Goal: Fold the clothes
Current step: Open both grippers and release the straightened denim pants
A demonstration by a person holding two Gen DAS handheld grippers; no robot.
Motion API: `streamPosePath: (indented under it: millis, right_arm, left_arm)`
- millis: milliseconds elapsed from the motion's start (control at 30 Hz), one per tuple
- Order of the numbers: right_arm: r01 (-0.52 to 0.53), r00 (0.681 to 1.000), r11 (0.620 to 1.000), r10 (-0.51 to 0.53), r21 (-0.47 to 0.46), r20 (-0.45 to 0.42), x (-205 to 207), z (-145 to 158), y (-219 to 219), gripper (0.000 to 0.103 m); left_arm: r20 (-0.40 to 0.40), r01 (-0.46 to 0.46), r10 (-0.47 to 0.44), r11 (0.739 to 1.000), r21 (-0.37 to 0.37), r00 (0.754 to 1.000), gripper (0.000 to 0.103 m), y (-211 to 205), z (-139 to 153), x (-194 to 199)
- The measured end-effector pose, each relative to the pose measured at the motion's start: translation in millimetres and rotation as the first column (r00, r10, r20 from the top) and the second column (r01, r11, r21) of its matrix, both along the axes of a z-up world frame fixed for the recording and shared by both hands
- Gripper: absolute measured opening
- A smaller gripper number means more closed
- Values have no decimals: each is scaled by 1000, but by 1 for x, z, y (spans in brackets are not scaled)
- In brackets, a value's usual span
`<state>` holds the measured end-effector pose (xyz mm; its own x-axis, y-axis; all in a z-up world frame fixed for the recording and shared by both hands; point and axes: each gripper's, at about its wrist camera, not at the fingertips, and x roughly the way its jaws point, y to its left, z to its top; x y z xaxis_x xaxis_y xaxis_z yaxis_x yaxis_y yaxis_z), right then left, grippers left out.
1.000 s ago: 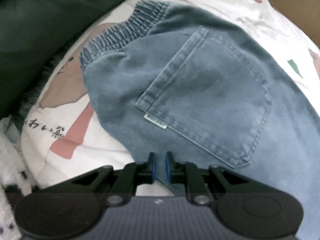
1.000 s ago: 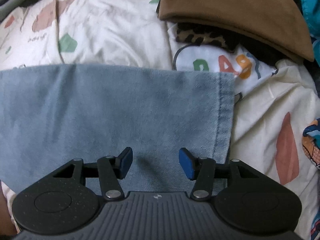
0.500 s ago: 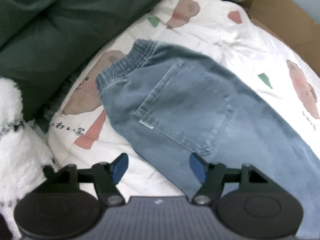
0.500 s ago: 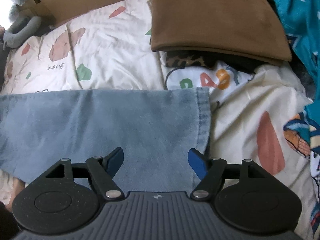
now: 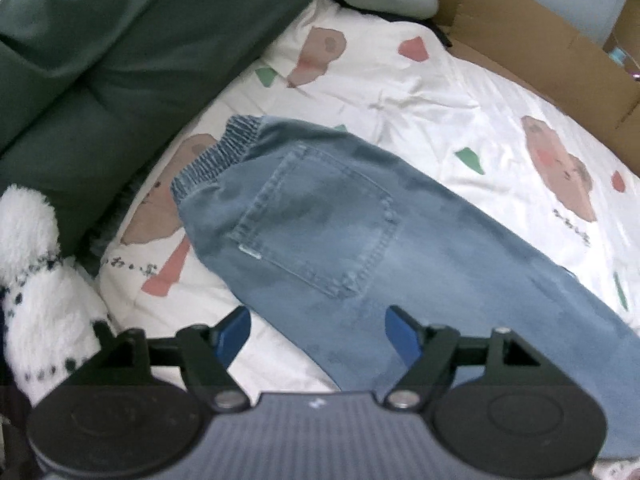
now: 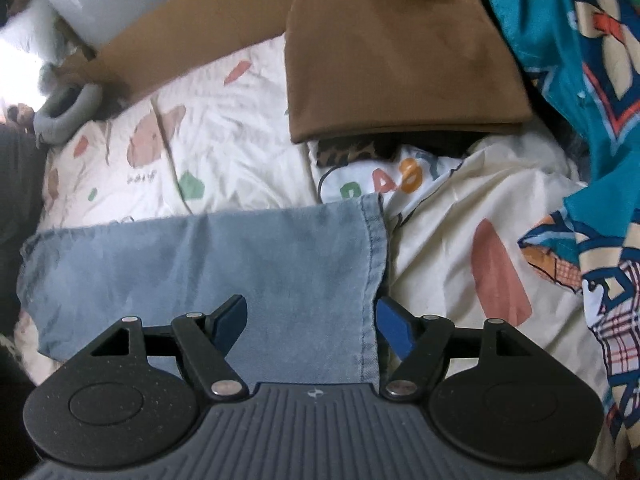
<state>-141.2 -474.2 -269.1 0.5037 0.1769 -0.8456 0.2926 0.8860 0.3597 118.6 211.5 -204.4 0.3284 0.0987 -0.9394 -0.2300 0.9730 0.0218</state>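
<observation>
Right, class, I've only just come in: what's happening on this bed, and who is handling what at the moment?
A person is folding clothes with a hand-held gripper in each hand. A pair of blue jeans lies flat on the patterned bedsheet, folded lengthwise with one back pocket up. The left hand-held gripper hovers open near the waistband end, and the right hand-held gripper hovers open over the leg hem. Neither grips the denim. A folded brown garment sits beyond.

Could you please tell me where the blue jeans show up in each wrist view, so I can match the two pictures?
Left wrist: the jeans run diagonally across the centre, elastic waistband upper left, back pocket in the middle.
Right wrist: the jeans lie across the lower left, hem at centre.
Shared landmark: the printed white bedsheet beneath them.
</observation>
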Motion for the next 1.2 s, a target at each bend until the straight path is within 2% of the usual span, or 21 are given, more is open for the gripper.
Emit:
streamPosePath:
  millis: [333, 467, 633, 933, 1033, 1200]
  right_arm:
    - [1, 997, 999, -5, 46, 80, -13, 2, -23, 77]
    - [-10, 993, 997, 1, 77, 116, -19, 0, -29, 77]
    - [-34, 989, 994, 20, 101, 144, -25, -10, -28, 77]
    - [-19, 988, 989, -5, 147, 155, -21, -49, -22, 77]
    - [5, 990, 986, -28, 165, 138, -18, -65, -23, 77]
    - [50, 992, 979, -71, 197, 104, -12, -93, -28, 77]
  left_arm:
    - [2, -20, 20, 1000, -20, 1000, 79, -6, 48, -24]
    - [-7, -3, 3, 1000, 7, 1000, 79, -14, 67, -32]
    - [-27, -23, 23, 1000, 2, 999, 81, -11, 82, -45]
    - [-46, -125, 123, 991, -42, 991, 81, 9, 74, -72]
    - [-46, -171, 168, 982, -79, 985, 81, 17, 65, -82]
    - [-51, -223, 219, 970, -98, 974, 81, 26, 54, -96]
